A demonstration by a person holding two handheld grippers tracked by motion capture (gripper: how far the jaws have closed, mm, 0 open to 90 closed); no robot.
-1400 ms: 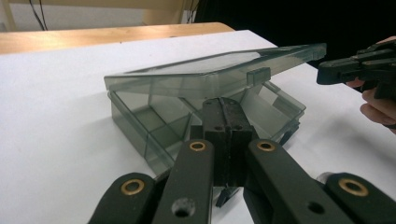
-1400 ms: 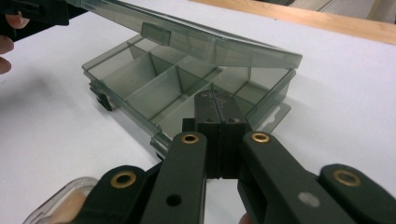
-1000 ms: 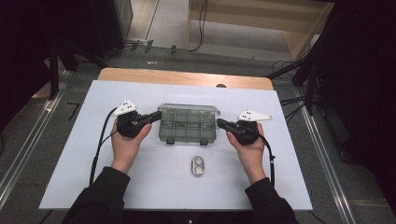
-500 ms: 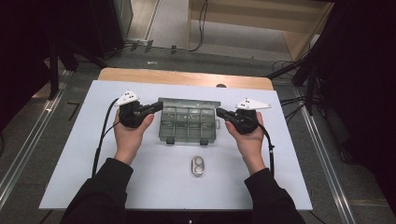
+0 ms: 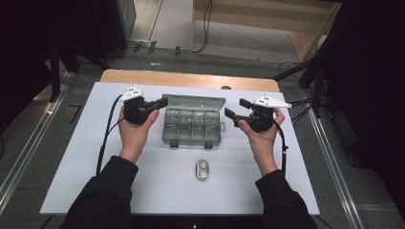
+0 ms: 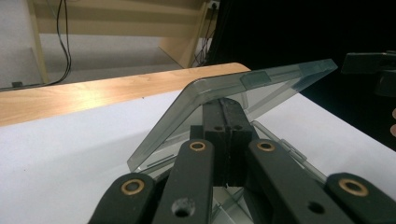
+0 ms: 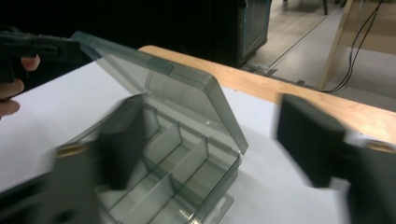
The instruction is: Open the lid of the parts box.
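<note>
A smoky clear plastic compartment box (image 5: 193, 131) lies mid-table with its lid (image 5: 196, 102) tilted up. My left gripper (image 5: 164, 101) is shut, its tips at the lid's left corner. In the left gripper view the closed jaws (image 6: 224, 109) sit under the raised lid (image 6: 261, 81) with nothing between the pads. My right gripper (image 5: 235, 108) hangs just right of the box. Its jaws have just been opening and stand wide apart, off the box. In the right gripper view the blurred jaws (image 7: 210, 144) frame the open box (image 7: 173, 168) and its empty compartments.
A small silver oval object (image 5: 202, 170) lies on the white mat (image 5: 86, 167) in front of the box. A wooden table edge (image 5: 191, 78) runs behind the mat. Beyond it are floor, cables and dark stands.
The lid has swung up from nearly flat to tilted open. The right gripper's jaws have opened and moved right, away from the box. Both hands have shifted up and back.
</note>
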